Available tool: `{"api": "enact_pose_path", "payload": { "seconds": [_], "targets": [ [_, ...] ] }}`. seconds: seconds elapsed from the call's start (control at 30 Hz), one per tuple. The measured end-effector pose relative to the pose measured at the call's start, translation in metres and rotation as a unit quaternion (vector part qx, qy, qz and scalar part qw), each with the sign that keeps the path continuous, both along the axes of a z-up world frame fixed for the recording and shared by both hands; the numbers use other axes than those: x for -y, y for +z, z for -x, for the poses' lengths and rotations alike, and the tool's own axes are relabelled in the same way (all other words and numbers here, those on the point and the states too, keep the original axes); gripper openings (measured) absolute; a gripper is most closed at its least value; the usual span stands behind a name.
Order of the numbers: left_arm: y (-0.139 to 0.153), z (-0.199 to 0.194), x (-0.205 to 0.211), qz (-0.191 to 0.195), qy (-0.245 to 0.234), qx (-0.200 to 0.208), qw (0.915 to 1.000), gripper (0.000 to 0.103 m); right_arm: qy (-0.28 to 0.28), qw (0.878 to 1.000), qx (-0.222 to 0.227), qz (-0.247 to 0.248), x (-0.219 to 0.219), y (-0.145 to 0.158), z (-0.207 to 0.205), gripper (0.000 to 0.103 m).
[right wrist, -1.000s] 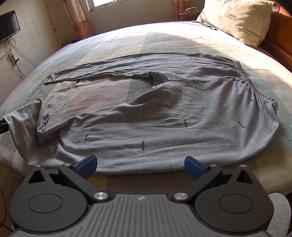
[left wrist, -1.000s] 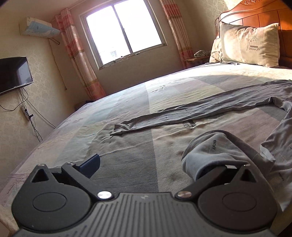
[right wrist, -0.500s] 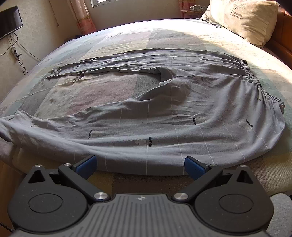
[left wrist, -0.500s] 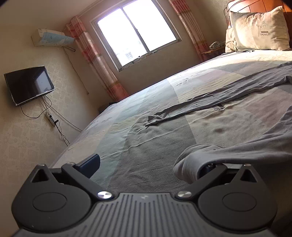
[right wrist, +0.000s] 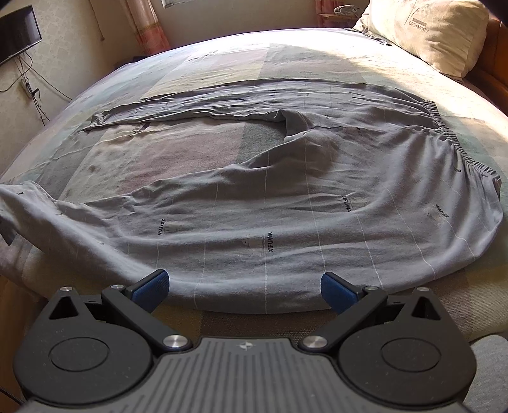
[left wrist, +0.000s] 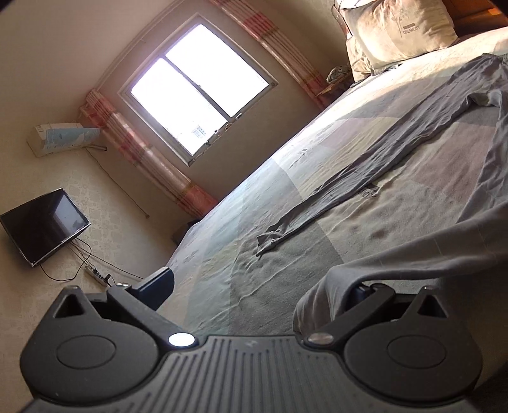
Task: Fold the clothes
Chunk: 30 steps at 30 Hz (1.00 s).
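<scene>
Grey trousers (right wrist: 285, 206) lie spread across the bed, elastic waistband (right wrist: 444, 133) to the right, both legs running left. The far leg (left wrist: 365, 171) lies flat. The near leg's cuff (left wrist: 330, 286) drapes over the right finger of my left gripper (left wrist: 260, 286), whose jaws stand wide apart, so the cloth hangs on it rather than being pinched. That same cuff (right wrist: 22, 197) shows lifted at the left edge of the right wrist view. My right gripper (right wrist: 243, 281) is open just before the near leg's front edge, with nothing between its fingers.
The striped bedspread (right wrist: 190, 143) covers the bed; its front edge runs just under my right gripper. A pillow (right wrist: 428, 28) leans on the wooden headboard at the right. A wall television (left wrist: 41, 228), cables and a window (left wrist: 197, 95) are on the far walls.
The left gripper has rolled sideways and drawn the near cuff out to the left, straightening that bunched leg. The right gripper has moved in closer to the trousers' front edge.
</scene>
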<state>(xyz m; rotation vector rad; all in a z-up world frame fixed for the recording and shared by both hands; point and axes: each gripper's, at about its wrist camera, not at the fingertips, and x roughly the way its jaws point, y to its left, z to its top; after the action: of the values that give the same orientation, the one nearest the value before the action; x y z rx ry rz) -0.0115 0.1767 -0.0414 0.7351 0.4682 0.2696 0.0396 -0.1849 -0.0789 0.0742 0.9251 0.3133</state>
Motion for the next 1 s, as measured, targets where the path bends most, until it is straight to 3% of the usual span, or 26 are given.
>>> {"api": "enact_pose_path", "payload": {
  "seconds": [0.23, 0.37, 0.47, 0.7, 0.83, 1.0],
  "targets": [
    [-0.043, -0.005, -0.001, 0.018, 0.001, -0.071, 0.9973, 0.103, -0.008, 1.000, -0.005, -0.001, 0.004, -0.002, -0.001, 0.103],
    [-0.058, -0.010, -0.018, 0.045, 0.040, -0.059, 0.9965, 0.103, -0.009, 1.000, -0.010, -0.001, 0.003, -0.005, -0.002, 0.103],
    [-0.055, -0.014, -0.036, 0.097, 0.087, -0.034, 0.9909, 0.103, -0.004, 1.000, -0.010, 0.002, 0.000, -0.005, -0.002, 0.103],
    [-0.047, 0.001, -0.062, 0.037, 0.144, -0.023, 0.9885, 0.103, -0.008, 1.000, -0.011, 0.006, 0.001, -0.004, -0.005, 0.103],
    [-0.031, 0.014, -0.080, 0.010, 0.181, 0.003, 0.9835, 0.103, -0.005, 1.000, -0.016, 0.006, -0.002, -0.007, -0.009, 0.103],
    [-0.028, 0.027, -0.100, 0.022, 0.215, 0.000, 0.9765, 0.103, 0.008, 1.000, -0.022, 0.008, -0.011, -0.011, -0.011, 0.103]
  ]
}}
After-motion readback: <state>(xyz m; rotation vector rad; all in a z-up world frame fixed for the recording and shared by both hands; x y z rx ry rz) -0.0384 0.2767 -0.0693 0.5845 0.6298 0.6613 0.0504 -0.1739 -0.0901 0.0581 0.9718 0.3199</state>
